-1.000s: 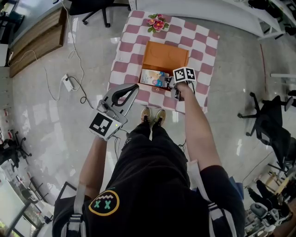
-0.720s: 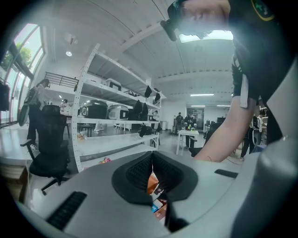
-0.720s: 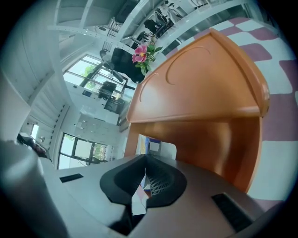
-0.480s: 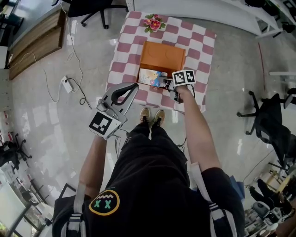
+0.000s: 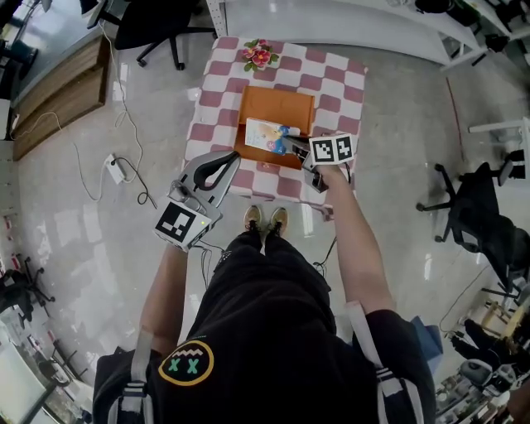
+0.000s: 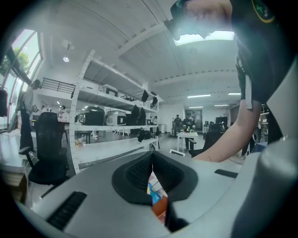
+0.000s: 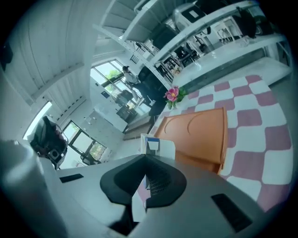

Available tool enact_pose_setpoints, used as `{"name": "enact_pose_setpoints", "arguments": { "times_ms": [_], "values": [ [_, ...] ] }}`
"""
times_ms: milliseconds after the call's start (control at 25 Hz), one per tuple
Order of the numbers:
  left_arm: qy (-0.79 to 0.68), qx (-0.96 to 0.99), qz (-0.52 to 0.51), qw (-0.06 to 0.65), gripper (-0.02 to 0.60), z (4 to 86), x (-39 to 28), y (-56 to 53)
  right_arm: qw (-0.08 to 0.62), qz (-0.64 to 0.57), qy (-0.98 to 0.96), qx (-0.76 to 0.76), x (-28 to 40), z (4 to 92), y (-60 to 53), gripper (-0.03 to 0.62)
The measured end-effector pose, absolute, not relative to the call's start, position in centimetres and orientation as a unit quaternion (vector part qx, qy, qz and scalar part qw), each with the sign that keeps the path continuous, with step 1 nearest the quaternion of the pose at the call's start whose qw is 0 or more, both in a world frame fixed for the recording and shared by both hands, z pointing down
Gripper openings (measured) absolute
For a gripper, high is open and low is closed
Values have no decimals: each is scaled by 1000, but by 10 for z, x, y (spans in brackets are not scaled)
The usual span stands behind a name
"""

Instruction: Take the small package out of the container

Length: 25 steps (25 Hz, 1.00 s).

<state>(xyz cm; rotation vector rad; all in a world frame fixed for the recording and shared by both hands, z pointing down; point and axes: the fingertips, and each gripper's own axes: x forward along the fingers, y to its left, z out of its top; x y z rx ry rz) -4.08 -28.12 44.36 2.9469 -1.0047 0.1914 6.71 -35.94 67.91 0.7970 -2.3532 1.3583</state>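
A table with a pink-and-white checked cloth (image 5: 348,91) holds a shallow orange container (image 5: 281,106). My right gripper (image 5: 291,147) is shut on the right edge of the small package (image 5: 267,135), a white pack with colourful print, and holds it just above the container's near edge. In the right gripper view the package's white edge (image 7: 158,148) stands clamped at the right gripper (image 7: 145,160), with the orange container (image 7: 200,130) beyond. My left gripper (image 5: 238,156) hangs left of the table's near edge, level, its jaws together with nothing in them. In its own view the left gripper (image 6: 152,158) shows its pads meeting.
A small bunch of pink flowers (image 5: 258,55) stands at the table's far edge. Office chairs stand at the right (image 5: 480,224) and far left (image 5: 157,25). A power strip with a cable (image 5: 116,168) lies on the floor, left. The person's shoes (image 5: 263,219) are at the table's near edge.
The right gripper has risen with the package, which lay in the container's near part a second ago and now hangs above it. The left gripper has hardly moved.
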Motion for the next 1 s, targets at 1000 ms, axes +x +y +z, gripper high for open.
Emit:
{"name": "enact_pose_setpoints", "arguments": {
  "times_ms": [1000],
  "values": [
    [-306, 950, 39, -49, 18, 384, -33, -284, 74, 44, -937, 338, 81, 391, -293, 23]
  ]
}}
